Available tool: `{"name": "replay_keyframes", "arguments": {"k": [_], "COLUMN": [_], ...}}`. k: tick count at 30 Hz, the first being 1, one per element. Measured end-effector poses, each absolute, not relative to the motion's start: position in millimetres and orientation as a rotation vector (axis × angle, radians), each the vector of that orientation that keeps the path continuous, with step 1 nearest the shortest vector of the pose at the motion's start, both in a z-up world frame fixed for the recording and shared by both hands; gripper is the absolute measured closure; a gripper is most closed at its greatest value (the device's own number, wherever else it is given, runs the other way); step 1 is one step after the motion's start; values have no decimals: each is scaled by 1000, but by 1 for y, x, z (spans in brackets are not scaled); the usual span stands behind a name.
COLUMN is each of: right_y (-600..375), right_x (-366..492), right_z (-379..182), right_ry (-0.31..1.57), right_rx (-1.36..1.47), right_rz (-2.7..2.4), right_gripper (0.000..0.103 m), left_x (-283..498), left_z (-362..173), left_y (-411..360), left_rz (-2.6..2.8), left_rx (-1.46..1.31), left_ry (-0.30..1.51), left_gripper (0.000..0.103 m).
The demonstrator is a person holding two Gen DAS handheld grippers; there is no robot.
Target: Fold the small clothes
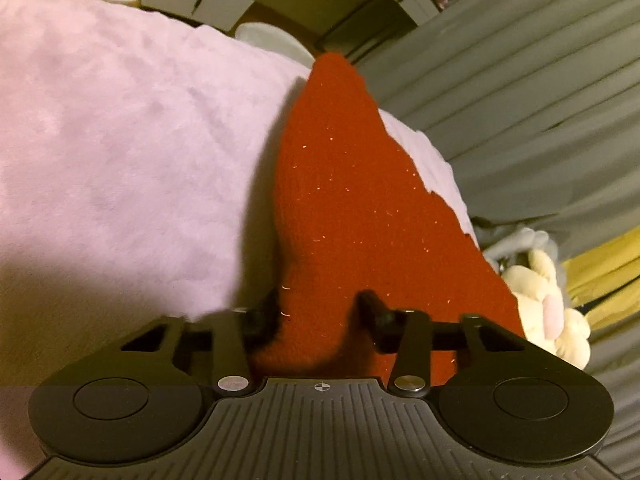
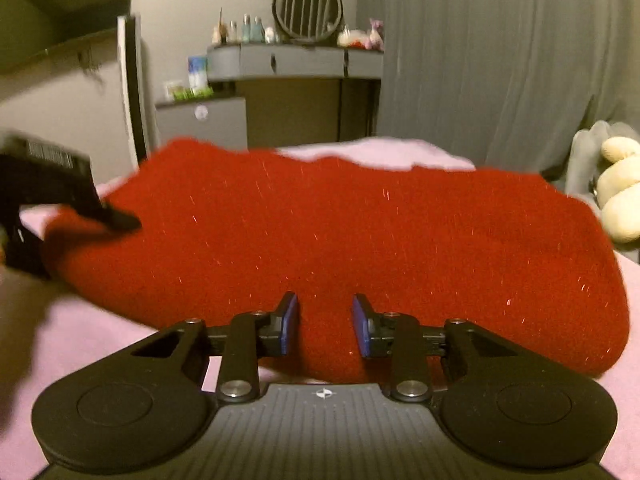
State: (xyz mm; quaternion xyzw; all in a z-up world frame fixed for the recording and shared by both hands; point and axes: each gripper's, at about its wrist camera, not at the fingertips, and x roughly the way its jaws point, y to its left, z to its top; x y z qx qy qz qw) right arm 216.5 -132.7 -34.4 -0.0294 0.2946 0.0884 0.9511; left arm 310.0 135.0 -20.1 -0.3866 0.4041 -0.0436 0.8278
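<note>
A red knitted garment [image 1: 340, 200] lies on a pink fluffy blanket [image 1: 120, 140]. In the left wrist view my left gripper [image 1: 320, 308] is shut on the garment's near end, and the cloth bunches up between the fingers. The right wrist view shows the garment [image 2: 360, 232] spread wide across the blanket [image 2: 100, 340]. My right gripper [image 2: 325, 312] is open, its blue-padded fingers [image 2: 290, 320] right over the garment's near edge, holding nothing. The left gripper [image 2: 120, 220] appears at the left of that view, on the garment's left end.
A cream plush toy [image 1: 548, 304] lies at the bed's right side and also shows in the right wrist view [image 2: 620, 192]. Grey curtains [image 2: 500, 60] hang behind. A grey dresser [image 2: 288, 64] with bottles and a round mirror [image 2: 308, 8] stands beyond the bed.
</note>
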Motion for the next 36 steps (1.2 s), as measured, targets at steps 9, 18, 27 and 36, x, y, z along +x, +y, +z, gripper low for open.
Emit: {"name": "replay_keyframes", "arguments": {"k": [9,18,27,36], "right_y": [-150,-179,-262,-319], "right_x": [217,210,215,204], "right_z": [-30,-13,-2,-9], "right_ry": [548,523,514,535], "right_rx": [-93,-57,-46,46], "right_rz": [91,71,-259,-393], "right_gripper": [80,79,77,77], "left_x": [311,311,331,364], "left_z": [-3,56,87,7], "left_y": [120,81,-23,-151], "left_rz": [-76,-136,-378,-547], "left_rx": [-706,-478,-380,-334], "left_ry": [821,731,669,827], "left_gripper": [71,74,75,72]}}
